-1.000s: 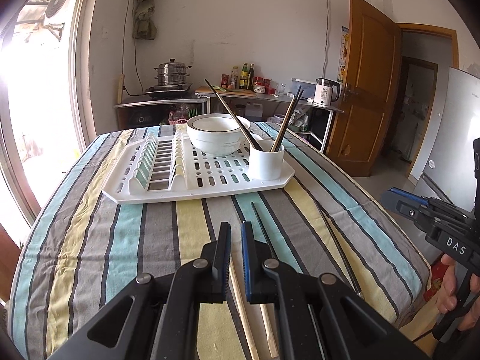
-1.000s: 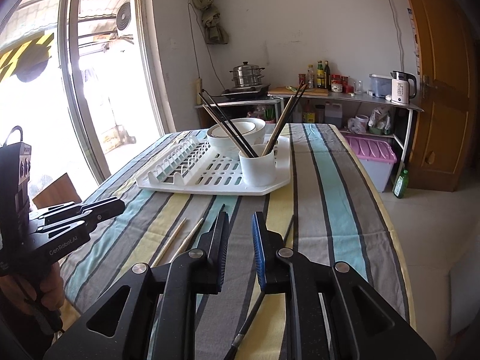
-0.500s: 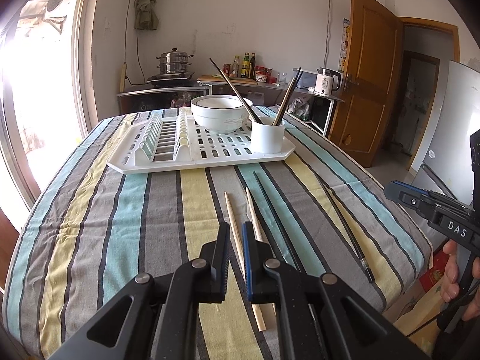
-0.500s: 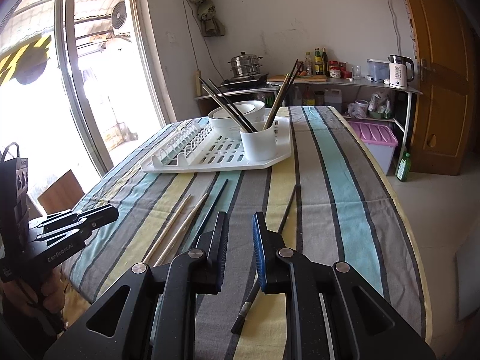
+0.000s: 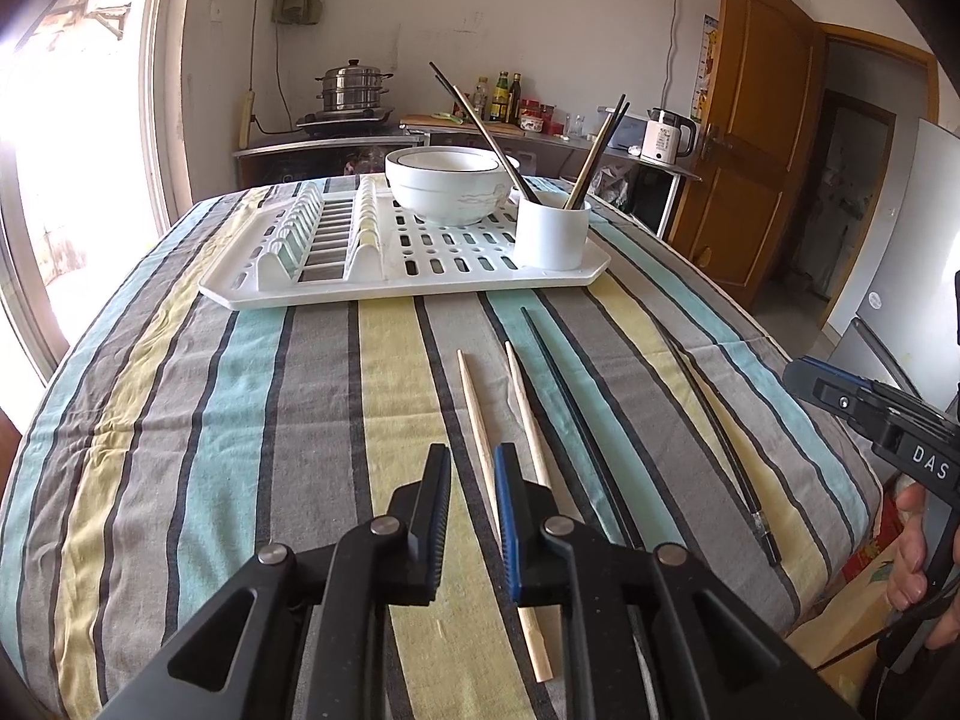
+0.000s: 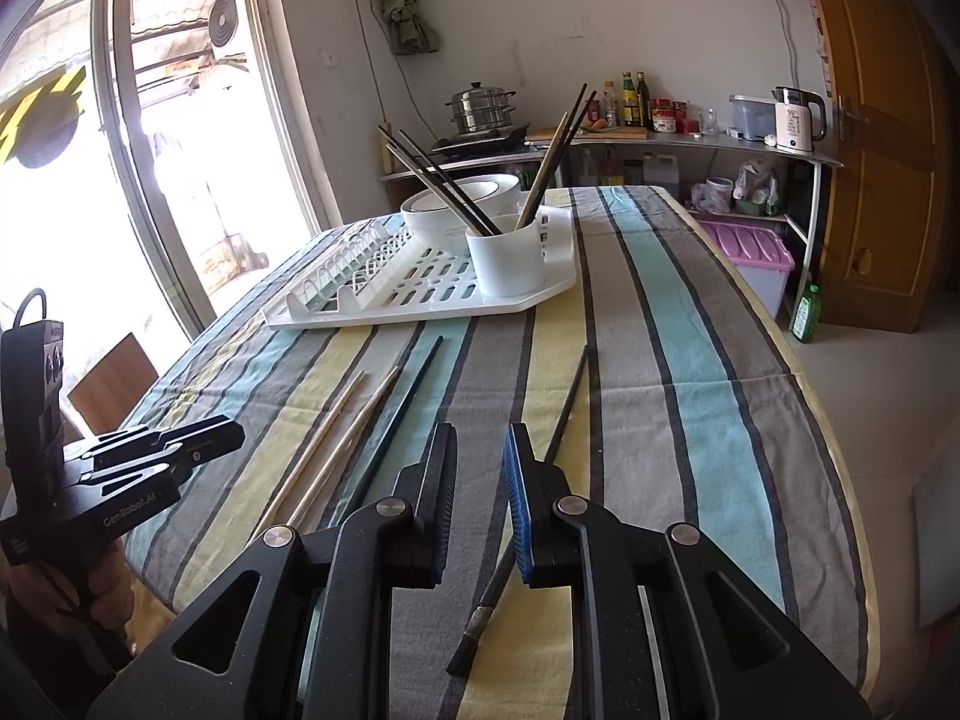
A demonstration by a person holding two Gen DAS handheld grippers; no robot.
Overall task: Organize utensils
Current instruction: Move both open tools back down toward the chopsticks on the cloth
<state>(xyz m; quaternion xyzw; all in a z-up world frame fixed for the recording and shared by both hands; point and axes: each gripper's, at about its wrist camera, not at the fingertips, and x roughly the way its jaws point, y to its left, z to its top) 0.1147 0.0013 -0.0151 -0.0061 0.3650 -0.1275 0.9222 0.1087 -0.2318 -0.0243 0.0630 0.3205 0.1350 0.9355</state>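
Jaws: I held both grippers — left [image 5: 471,480], right [image 6: 478,462] — slightly apart, empty.
Chopsticks [image 5: 523,396]: light, stiff, slippery — I'd pinch mid-shaft.

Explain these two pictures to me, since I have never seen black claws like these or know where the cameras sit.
There is no robot. A person holds a two-finger gripper in each hand, and each carries a wide-angle camera looking forward along its fingers.

One picture comes from the left gripper, the other from the right gripper. Each also shows the other at its edge, with the hand holding it. Both are open and hold nothing.

On the striped tablecloth lie four loose chopsticks: two pale wooden chopsticks side by side, a dark chopstick beside them, and another dark chopstick set apart, nearer the right gripper.

Further back stands a white dish rack carrying stacked white bowls and a white utensil cup that already holds several chopsticks.
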